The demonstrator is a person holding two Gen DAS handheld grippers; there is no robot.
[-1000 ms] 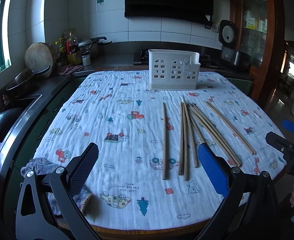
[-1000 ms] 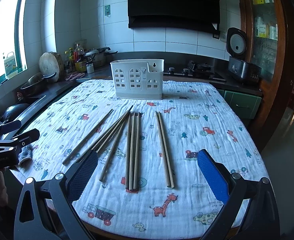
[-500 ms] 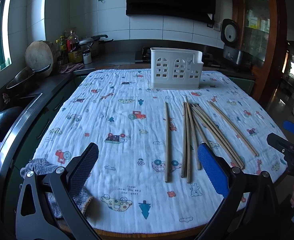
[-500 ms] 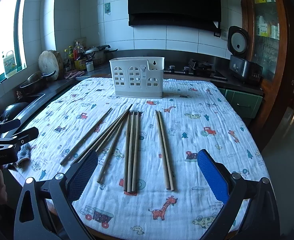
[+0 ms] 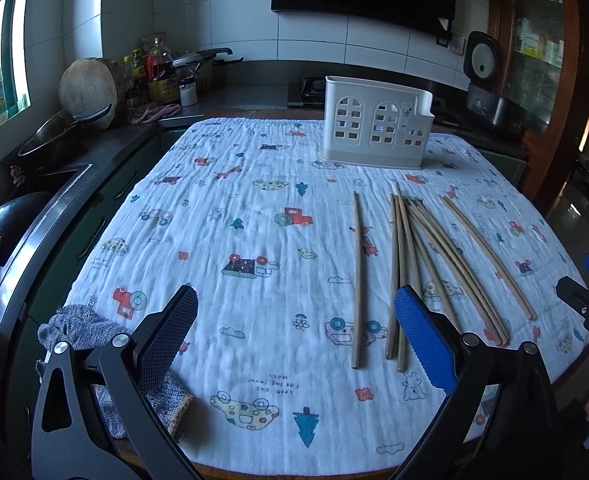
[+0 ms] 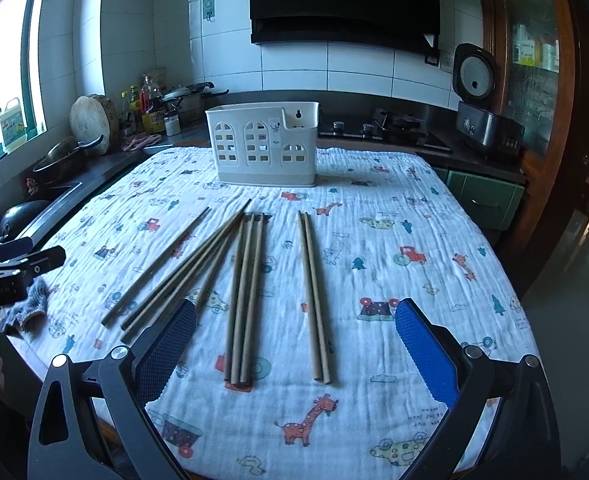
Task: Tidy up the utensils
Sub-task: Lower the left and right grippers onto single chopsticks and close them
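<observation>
Several wooden chopsticks (image 6: pixel 246 292) lie loose on a white cloth with cartoon prints (image 6: pixel 394 208), pointing toward a white plastic utensil holder (image 6: pixel 264 142) at the table's far side. In the left wrist view the chopsticks (image 5: pixel 402 264) lie right of centre and the holder (image 5: pixel 376 124) stands beyond them. My left gripper (image 5: pixel 294 332) is open above the cloth's near edge, empty, with the single leftmost chopstick (image 5: pixel 357 276) between its fingers in view. My right gripper (image 6: pixel 296 340) is open and empty over the chopsticks' near ends.
A grey knitted cloth (image 5: pixel 94 332) lies at the table's near left corner. A counter with a pan (image 5: pixel 58 132), a wooden board and bottles (image 5: pixel 160 76) runs along the left. A rice cooker (image 6: pixel 478 120) and stove stand behind. A wooden cabinet (image 6: pixel 534 40) rises at right.
Both grippers have tilted or moved slightly forward, so the table and holder sit a little lower in view. Nothing on the cloth has moved.
</observation>
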